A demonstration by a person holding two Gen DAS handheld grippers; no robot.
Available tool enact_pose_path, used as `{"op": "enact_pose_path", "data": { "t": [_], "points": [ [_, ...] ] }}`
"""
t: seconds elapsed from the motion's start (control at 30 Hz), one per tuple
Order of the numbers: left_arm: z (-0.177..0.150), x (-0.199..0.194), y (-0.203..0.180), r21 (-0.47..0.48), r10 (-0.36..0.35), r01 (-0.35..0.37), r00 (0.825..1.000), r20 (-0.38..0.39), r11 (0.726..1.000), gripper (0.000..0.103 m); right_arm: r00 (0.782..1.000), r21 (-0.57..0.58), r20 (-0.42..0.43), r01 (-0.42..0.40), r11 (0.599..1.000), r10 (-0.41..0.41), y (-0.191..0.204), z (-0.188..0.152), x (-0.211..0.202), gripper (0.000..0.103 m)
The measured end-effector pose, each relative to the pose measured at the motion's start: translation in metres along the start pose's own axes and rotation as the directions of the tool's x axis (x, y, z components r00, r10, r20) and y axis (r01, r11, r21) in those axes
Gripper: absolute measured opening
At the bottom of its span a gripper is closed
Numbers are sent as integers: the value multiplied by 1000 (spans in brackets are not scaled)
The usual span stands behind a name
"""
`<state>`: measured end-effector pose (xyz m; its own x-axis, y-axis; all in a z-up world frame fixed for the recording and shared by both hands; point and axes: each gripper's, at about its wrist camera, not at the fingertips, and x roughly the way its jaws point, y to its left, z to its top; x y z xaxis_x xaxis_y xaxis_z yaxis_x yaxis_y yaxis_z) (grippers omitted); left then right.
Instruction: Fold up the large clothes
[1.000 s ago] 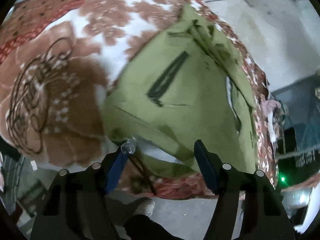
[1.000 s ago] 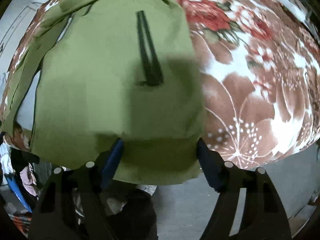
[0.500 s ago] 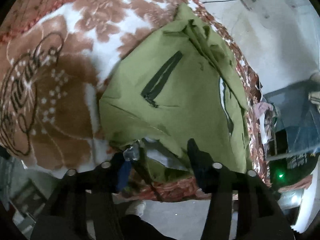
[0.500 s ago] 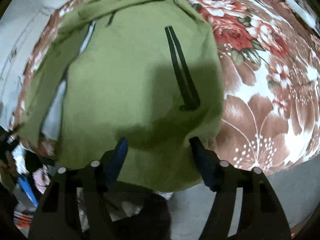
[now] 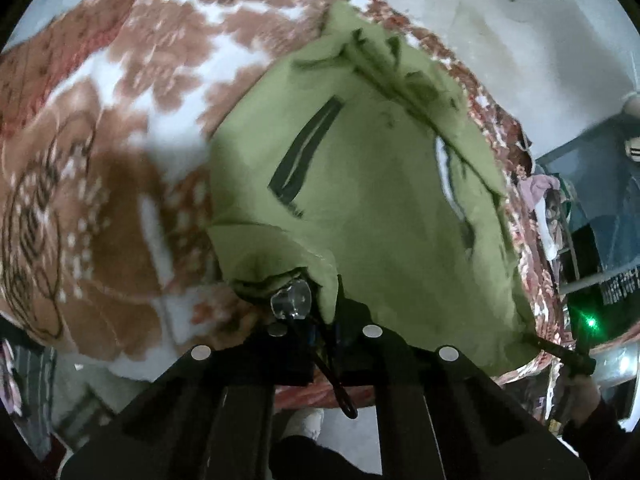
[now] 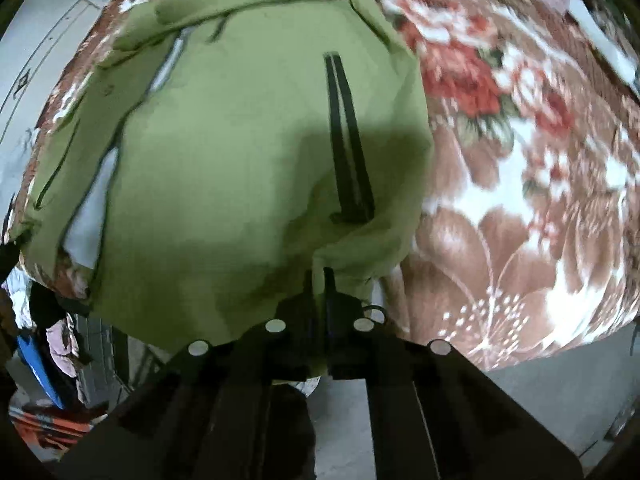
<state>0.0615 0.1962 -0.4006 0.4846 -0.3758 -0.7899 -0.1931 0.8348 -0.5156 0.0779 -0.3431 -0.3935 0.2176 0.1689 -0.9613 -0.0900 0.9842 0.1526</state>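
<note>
An olive green jacket (image 5: 380, 200) with black pocket zips lies spread on a brown, red and white floral blanket (image 5: 120, 140). It also shows in the right wrist view (image 6: 240, 152). My left gripper (image 5: 326, 320) is shut on the jacket's near hem corner, beside a clear cord stopper (image 5: 292, 300) and a black drawstring. My right gripper (image 6: 318, 280) is shut on the hem at the other near corner, below a pocket zip (image 6: 348, 152). The hem is bunched and lifted at both grips.
The blanket (image 6: 520, 180) covers a bed whose near edge runs just in front of the grippers. Grey floor lies below it. A pale wall (image 5: 520, 20) stands behind the bed. Piled clothes (image 6: 52, 344) and dark furniture with a green light (image 5: 590, 322) sit at the sides.
Both grippers were open over the hem one second ago. They have moved in and closed on the jacket's hem, which is now pinched and bunched.
</note>
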Motion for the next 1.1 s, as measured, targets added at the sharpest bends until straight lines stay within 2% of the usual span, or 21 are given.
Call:
{"op": "enact_pose_path", "data": {
  "t": [0.13, 0.23, 0.43, 0.57, 0.73, 0.83, 0.97, 1.1],
  "points": [
    [18, -13, -21, 43, -30, 28, 999, 31, 999, 4, 999, -14, 42, -20, 1000, 21, 6, 16, -19, 4],
    [34, -19, -36, 81, -35, 32, 999, 41, 996, 4, 997, -34, 73, -27, 999, 29, 13, 41, -30, 4],
    [82, -30, -89, 139, -35, 24, 997, 73, 990, 4, 985, -50, 148, -81, 995, 88, 22, 93, -62, 4],
    [126, -46, -130, 200, -78, 51, 988, 131, 979, 4, 972, -68, 207, -97, 993, 109, 27, 135, -93, 4],
    [174, -45, -153, 217, -142, 101, 973, 181, 971, 4, 961, -139, 264, -50, 989, 86, 42, 208, -119, 4],
    [216, -29, -165, 242, -177, 127, 964, 197, 962, 4, 955, -150, 289, -21, 988, 64, 45, 251, -121, 4],
    [275, 0, -174, 247, -242, 190, 949, 200, 950, 4, 950, -113, 311, 13, 993, 23, 41, 314, -116, 4],
    [341, 34, -180, 256, -257, 207, 949, 183, 944, 4, 951, -75, 308, 49, 996, -24, 32, 382, -99, 4]
  ]
}}
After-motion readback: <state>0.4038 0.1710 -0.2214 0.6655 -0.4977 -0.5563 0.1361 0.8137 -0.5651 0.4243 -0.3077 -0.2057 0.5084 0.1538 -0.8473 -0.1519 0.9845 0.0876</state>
